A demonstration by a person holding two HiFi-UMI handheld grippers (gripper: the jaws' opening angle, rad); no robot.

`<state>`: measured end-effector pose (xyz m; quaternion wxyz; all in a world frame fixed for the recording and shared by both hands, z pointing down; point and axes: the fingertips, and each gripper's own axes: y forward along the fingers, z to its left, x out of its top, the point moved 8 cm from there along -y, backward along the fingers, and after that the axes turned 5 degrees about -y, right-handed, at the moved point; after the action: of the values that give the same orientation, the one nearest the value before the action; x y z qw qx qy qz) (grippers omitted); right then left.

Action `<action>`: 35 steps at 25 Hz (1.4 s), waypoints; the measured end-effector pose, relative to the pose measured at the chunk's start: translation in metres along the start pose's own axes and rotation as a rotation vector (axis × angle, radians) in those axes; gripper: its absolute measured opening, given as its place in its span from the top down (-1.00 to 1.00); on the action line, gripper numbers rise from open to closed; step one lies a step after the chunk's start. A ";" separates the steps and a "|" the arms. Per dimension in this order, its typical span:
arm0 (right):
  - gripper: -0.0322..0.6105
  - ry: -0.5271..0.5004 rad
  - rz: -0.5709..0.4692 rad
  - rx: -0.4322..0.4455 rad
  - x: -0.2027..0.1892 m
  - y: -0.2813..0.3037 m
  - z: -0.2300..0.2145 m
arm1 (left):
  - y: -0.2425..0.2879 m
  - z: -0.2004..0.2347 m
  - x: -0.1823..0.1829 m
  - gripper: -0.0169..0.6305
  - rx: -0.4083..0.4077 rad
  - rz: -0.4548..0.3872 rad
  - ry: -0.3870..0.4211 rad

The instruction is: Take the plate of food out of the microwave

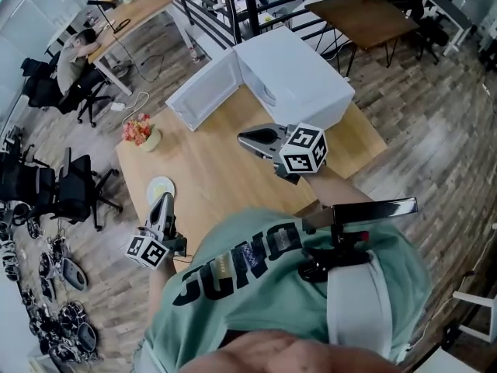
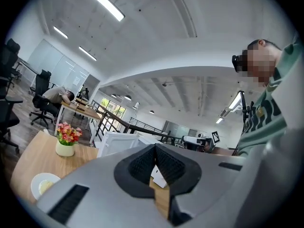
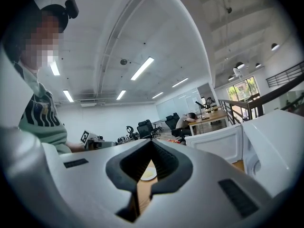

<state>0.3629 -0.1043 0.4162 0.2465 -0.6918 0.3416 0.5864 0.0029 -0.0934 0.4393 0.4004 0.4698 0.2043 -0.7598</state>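
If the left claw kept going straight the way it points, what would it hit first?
Probably the microwave's open door; the left gripper looks set to pass over the plate, though height is unclear.

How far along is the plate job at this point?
Done: the plate of food lies on the table, outside the microwave, whose door stands open. In hand: nothing; left claw and right claw are shut and empty. Remaining: perhaps only closing the door.
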 end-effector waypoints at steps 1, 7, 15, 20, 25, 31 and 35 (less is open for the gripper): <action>0.88 0.002 -0.004 -0.007 0.001 0.005 0.007 | -0.007 0.004 0.004 0.93 -0.005 -0.002 0.002; 0.88 -0.019 -0.007 -0.013 0.011 0.049 0.043 | -0.050 0.035 0.026 0.93 -0.018 -0.022 0.026; 0.88 -0.026 0.019 0.026 0.017 0.083 0.062 | -0.085 0.056 0.023 0.93 0.014 -0.079 -0.008; 0.88 -0.052 0.044 0.040 0.021 0.085 0.060 | -0.088 0.050 0.019 0.93 0.036 -0.086 -0.013; 0.88 -0.032 0.050 0.044 0.016 0.076 0.053 | -0.085 0.041 0.017 0.93 0.043 -0.095 -0.006; 0.88 -0.025 0.049 0.046 0.015 0.068 0.045 | -0.075 0.031 0.016 0.93 0.043 -0.086 -0.004; 0.88 -0.021 0.046 0.048 0.015 0.065 0.042 | -0.072 0.029 0.016 0.93 0.046 -0.082 0.001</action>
<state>0.2872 -0.1176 0.3973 0.2532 -0.6714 0.3686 0.5909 -0.0742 -0.0767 0.4345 0.3580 0.4707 0.2059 -0.7797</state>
